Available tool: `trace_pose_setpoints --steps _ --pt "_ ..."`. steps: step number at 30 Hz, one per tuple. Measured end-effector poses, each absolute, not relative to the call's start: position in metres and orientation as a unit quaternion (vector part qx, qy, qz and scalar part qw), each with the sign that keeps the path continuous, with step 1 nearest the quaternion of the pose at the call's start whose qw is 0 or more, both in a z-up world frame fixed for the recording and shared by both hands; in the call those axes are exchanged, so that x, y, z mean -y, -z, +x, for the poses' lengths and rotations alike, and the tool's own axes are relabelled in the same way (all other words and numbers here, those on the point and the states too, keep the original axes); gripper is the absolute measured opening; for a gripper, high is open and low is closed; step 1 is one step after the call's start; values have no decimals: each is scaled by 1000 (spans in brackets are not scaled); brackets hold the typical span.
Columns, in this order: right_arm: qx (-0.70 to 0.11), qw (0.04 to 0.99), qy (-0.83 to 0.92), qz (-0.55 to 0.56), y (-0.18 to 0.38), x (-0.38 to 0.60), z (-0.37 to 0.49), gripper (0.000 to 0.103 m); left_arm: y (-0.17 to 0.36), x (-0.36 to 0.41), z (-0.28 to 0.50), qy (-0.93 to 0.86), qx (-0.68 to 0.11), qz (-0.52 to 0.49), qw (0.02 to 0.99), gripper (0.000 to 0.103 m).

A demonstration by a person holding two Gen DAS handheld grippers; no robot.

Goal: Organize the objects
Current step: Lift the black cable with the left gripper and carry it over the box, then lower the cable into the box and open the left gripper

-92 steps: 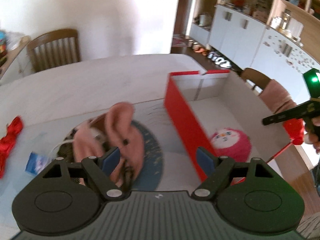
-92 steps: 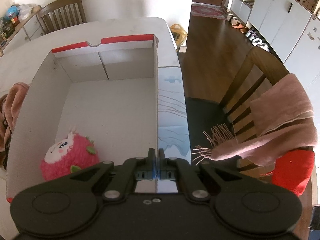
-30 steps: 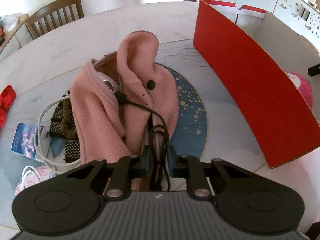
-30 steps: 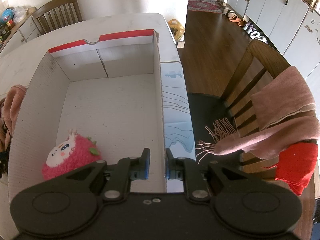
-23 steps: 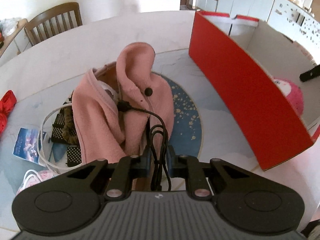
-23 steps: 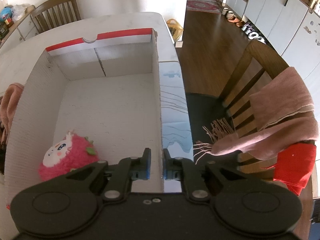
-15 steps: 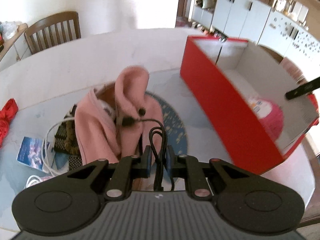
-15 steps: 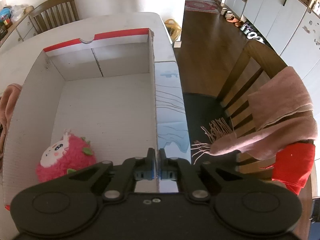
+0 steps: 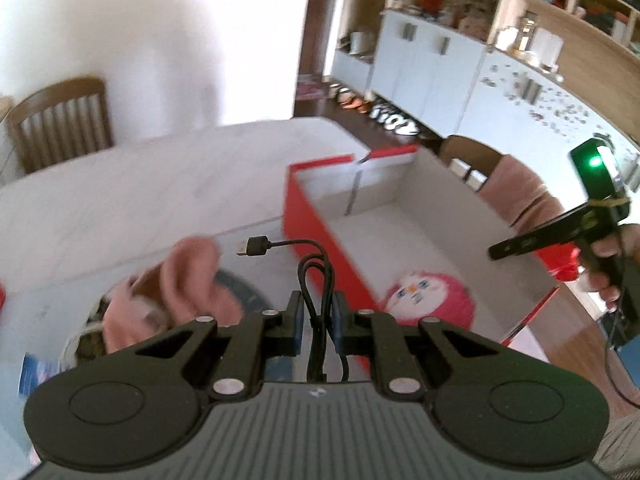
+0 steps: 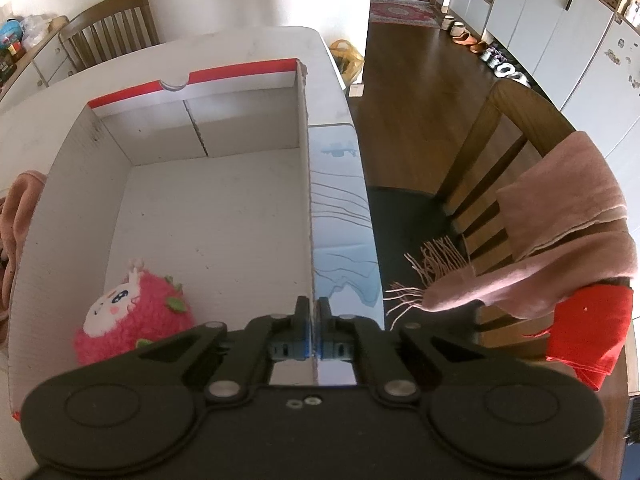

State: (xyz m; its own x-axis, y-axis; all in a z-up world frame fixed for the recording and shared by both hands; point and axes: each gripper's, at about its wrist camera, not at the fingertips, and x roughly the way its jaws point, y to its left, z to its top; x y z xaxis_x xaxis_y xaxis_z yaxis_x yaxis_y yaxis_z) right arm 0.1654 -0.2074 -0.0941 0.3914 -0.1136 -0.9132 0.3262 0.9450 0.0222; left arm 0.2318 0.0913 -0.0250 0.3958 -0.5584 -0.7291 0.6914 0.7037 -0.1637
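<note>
My left gripper [image 9: 316,312] is shut on a black USB cable [image 9: 308,268], held in the air above the table near the left wall of the red cardboard box [image 9: 320,236]. The cable's plug [image 9: 254,246] sticks out to the left. A pink plush toy [image 9: 428,304] lies inside the box; it also shows in the right wrist view [image 10: 132,316]. My right gripper [image 10: 313,308] is shut on the box's right wall [image 10: 308,200]. It also shows at the right of the left wrist view [image 9: 552,236].
A pink jacket [image 9: 176,284] lies on a round blue mat on the table, over other small items. A chair [image 10: 516,152] draped with a pink scarf [image 10: 560,232] stands right of the table. Another chair [image 9: 60,124] stands at the far side.
My left gripper has lifted the black cable off the pink jacket and swung it up and right toward the box. My right gripper has closed on the box's right wall.
</note>
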Motion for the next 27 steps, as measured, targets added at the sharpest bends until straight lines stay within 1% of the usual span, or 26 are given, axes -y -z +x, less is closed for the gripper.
trace_pose_setpoints --steps 7,11,24,27 --pt "-534 831 125 94 95 202 165 1 11 -40 231 419 -368 119 822 13" --pt "-533 832 123 95 96 202 165 1 15 -11 238 433 -368 135 812 13" --pt "-533 832 120 94 97 202 164 1 66 73 262 435 -388 236 777 13" --pt "-533 832 120 95 97 202 164 1 81 86 269 435 -412 254 759 13"
